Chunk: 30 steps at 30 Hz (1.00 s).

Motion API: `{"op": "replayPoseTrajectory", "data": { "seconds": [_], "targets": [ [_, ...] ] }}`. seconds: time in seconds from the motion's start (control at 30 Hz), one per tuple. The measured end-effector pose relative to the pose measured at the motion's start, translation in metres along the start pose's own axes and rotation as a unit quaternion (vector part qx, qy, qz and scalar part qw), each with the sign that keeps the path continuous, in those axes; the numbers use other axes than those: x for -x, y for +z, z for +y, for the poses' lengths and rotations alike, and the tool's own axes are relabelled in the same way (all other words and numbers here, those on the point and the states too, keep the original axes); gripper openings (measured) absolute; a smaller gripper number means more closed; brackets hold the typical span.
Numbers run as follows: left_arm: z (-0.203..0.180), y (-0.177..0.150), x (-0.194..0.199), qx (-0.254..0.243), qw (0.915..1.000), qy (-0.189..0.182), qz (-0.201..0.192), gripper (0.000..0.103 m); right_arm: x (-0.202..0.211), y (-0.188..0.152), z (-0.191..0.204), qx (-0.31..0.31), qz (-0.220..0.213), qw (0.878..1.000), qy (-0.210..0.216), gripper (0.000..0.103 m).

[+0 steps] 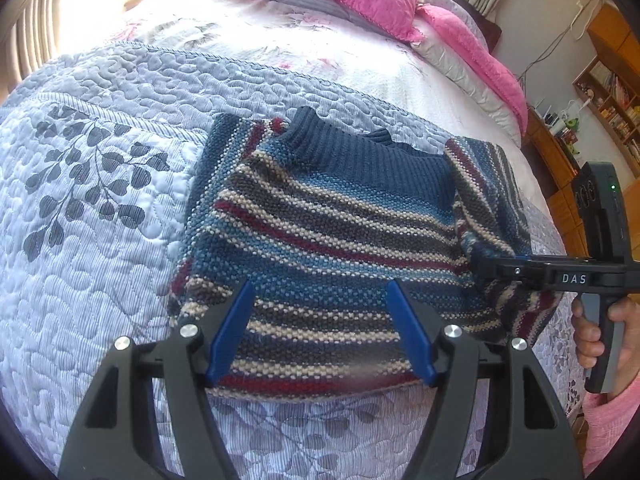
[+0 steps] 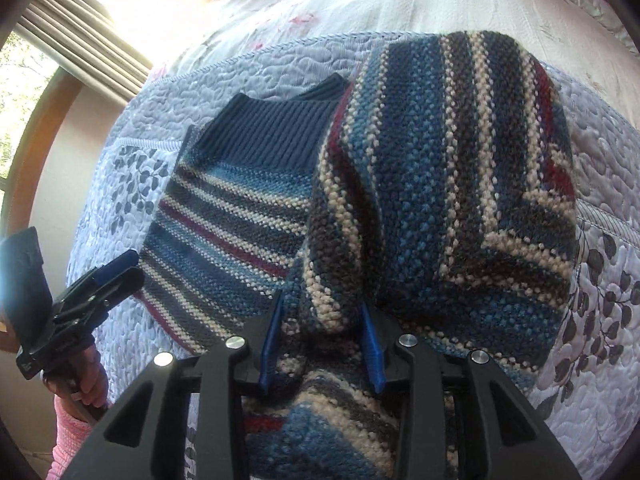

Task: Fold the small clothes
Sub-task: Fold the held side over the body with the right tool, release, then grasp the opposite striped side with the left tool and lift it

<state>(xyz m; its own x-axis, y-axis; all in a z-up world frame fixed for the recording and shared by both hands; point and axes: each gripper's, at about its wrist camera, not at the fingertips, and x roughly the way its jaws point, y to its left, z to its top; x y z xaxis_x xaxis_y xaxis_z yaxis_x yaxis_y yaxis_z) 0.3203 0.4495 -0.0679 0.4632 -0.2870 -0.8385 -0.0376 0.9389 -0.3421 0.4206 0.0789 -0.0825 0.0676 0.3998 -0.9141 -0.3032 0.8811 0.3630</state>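
Right claw clamping sweater sleeve

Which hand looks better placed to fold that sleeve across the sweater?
The right. The right gripper already pinches the sleeve, lifted off the sweater. The left gripper hovers open and empty above the hem.

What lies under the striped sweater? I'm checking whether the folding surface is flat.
Under the striped sweater is a quilted bedspread with a leaf print, visible all around it. The patch directly beneath is covered. The right gripper holds one sleeve raised.
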Motion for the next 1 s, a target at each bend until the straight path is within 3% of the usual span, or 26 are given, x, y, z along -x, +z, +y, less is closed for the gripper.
{"op": "replayPoseTrajectory", "data": {
  "seconds": [0.03, 0.07, 0.1, 0.33, 0.4, 0.57, 0.7, 0.8, 1.0],
  "targets": [
    [-0.001, 0.001, 0.000, 0.000, 1.0000, -0.001, 0.000, 0.068, -0.001, -0.001, 0.001, 0.000, 0.000, 1.000, 0.006, 0.047],
    [-0.003, 0.002, 0.000, 0.000, 1.0000, -0.004, 0.001, 0.068, -0.001, -0.002, 0.004, 0.003, 0.001, 1.000, 0.019, 0.060],
    [-0.004, 0.003, -0.001, 0.002, 1.0000, -0.009, 0.003, 0.068, 0.001, -0.002, 0.005, 0.004, -0.001, 1.000, 0.031, 0.064],
    [-0.023, 0.013, -0.004, 0.019, 0.9985, -0.050, 0.014, 0.068, 0.063, -0.009, -0.016, -0.035, -0.037, 0.992, 0.118, 0.066],
    [-0.034, 0.017, -0.008, 0.023, 0.9971, -0.069, 0.020, 0.068, 0.086, -0.015, -0.026, -0.032, -0.056, 0.994, 0.092, 0.065],
    [-0.072, 0.027, -0.040, 0.028, 0.9892, -0.126, 0.069, 0.069, 0.113, -0.038, -0.077, -0.046, -0.071, 0.996, -0.022, 0.065],
    [-0.089, 0.028, -0.079, 0.063, 0.9769, -0.167, 0.118, 0.068, 0.101, -0.064, -0.126, -0.085, -0.055, 0.995, -0.027, 0.065],
    [-0.096, 0.029, -0.094, 0.088, 0.9693, -0.192, 0.125, 0.067, 0.089, -0.082, -0.153, -0.108, -0.047, 0.993, -0.014, 0.065],
    [-0.108, 0.031, -0.124, 0.116, 0.9615, -0.202, 0.146, 0.067, 0.071, -0.101, -0.180, -0.133, -0.046, 0.990, 0.003, 0.065]
  ]
}}
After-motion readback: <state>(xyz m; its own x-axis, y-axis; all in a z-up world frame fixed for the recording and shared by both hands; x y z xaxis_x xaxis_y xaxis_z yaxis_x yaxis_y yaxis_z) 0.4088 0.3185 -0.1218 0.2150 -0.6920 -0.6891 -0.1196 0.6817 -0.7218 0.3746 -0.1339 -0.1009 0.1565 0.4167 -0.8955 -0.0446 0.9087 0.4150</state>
